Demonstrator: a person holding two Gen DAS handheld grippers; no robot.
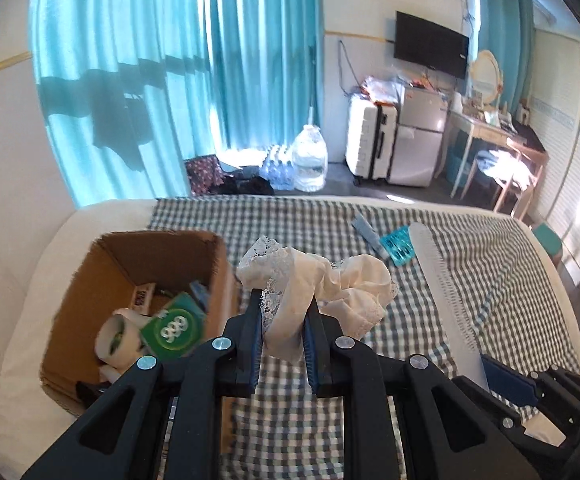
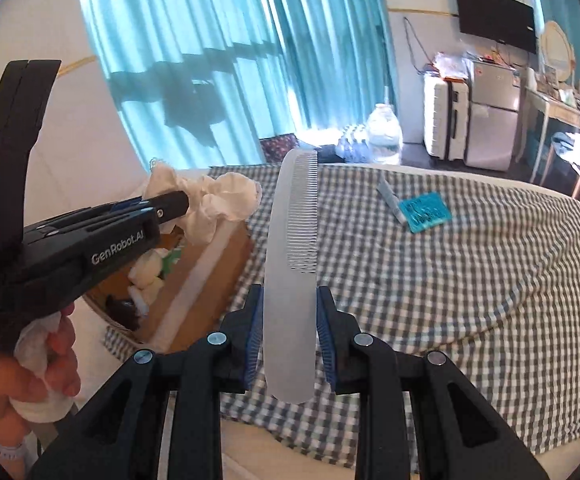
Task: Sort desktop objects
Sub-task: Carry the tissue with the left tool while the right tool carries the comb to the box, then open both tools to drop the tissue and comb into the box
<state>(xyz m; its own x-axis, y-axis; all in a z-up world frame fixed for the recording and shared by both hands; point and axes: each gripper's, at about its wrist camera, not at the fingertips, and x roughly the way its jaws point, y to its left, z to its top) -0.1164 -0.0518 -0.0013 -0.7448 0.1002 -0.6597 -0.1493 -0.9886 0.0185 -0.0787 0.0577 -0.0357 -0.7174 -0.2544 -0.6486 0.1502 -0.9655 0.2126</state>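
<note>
My left tongs (image 1: 280,320) are clenched on a crumpled cream lace-trimmed cloth (image 1: 321,280), held just right of the open brown cardboard box (image 1: 90,280) on the checked bedspread (image 1: 489,300); the box lies left and below, nearer this hand. My right tongs (image 2: 290,332) grip a long translucent white plastic comb (image 2: 293,240), its long axis running straight ahead. The box's near wall is cut off behind the tongs, and its contents are only partly readable.
</note>
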